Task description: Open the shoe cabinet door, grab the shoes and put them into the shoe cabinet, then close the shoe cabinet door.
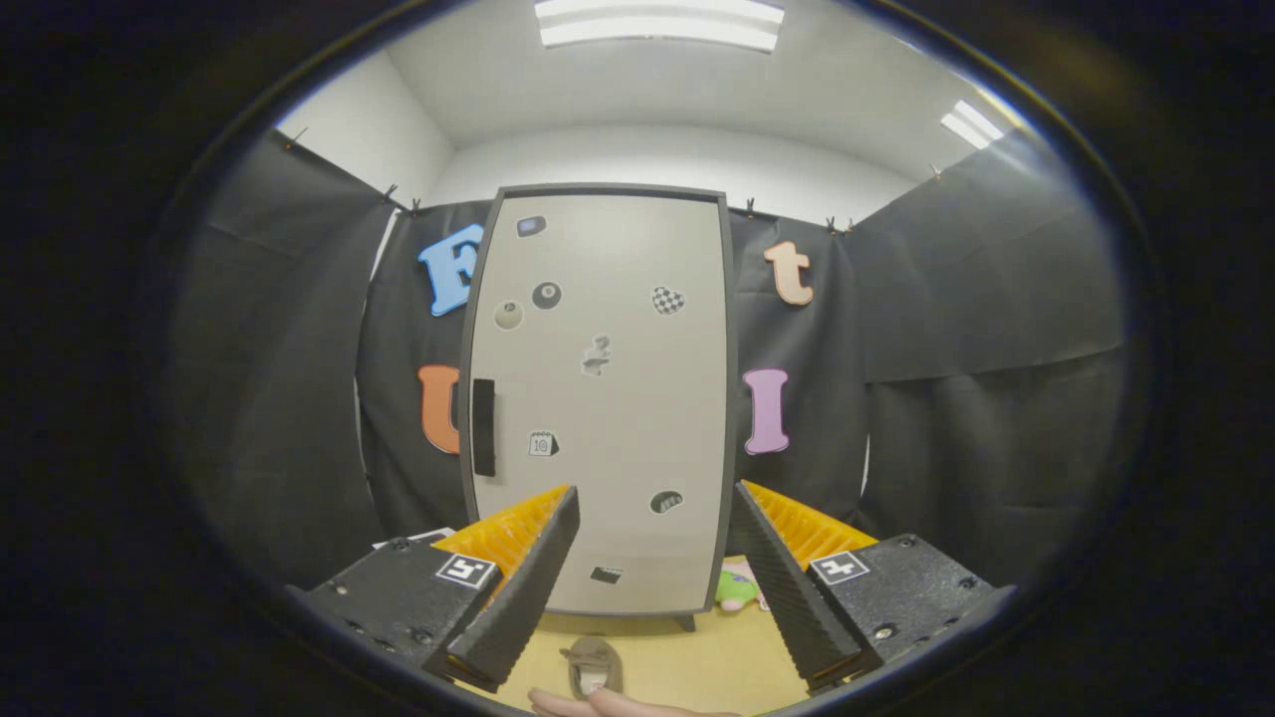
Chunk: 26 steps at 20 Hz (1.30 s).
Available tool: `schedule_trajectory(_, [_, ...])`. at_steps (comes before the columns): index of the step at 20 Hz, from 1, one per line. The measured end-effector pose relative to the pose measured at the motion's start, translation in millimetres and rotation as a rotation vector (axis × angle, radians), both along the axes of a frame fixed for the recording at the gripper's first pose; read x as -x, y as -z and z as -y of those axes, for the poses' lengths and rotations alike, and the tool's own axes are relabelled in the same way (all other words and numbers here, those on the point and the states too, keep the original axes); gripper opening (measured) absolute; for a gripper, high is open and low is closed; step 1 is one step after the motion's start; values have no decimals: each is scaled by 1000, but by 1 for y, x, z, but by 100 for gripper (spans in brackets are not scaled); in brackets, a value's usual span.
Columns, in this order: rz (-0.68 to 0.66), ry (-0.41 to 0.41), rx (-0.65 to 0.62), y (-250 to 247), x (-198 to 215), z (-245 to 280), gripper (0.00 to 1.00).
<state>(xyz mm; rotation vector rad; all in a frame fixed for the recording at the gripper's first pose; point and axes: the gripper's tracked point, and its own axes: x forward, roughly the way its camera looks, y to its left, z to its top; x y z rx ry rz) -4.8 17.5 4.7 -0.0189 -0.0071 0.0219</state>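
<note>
- Gripper (pixel 652 558) — fingers spread wide, holding nothing.
- Shoe cabinet (pixel 608 398) stands at the worktop's (pixel 697 657) far edge, door shut; likely light and stiff — pull by the dark handle (pixel 483 426).
- Shoe (pixel 594 665) lies at the near edge; looks soft — pinch its rim.

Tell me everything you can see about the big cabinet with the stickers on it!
The shoe cabinet is a tall, pale grey box with a dark frame, standing upright on short dark feet on the yellowish floor, against the black cloth wall. Its door is shut. A black handle sits on its left edge, and small stickers dot the front. It looks smooth. The open gripper hangs before it, not touching. A green toy peeks out beside its bottom right corner.
</note>
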Motion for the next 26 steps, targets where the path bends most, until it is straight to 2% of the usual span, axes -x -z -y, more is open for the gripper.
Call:
schedule_trajectory(8, [-22,-17,-3,6,-15,-20,99])
schedule_trajectory(13, [-5,-126,-22,-10,-39,-71,99])
schedule_trajectory(18, [-13,-246,13,-10,-90,-144,99])
schedule_trajectory(22, [-3,-229,33,-5,-145,-176,100])
schedule_trajectory(26, [-72,-218,-17,8,-198,-196,100])
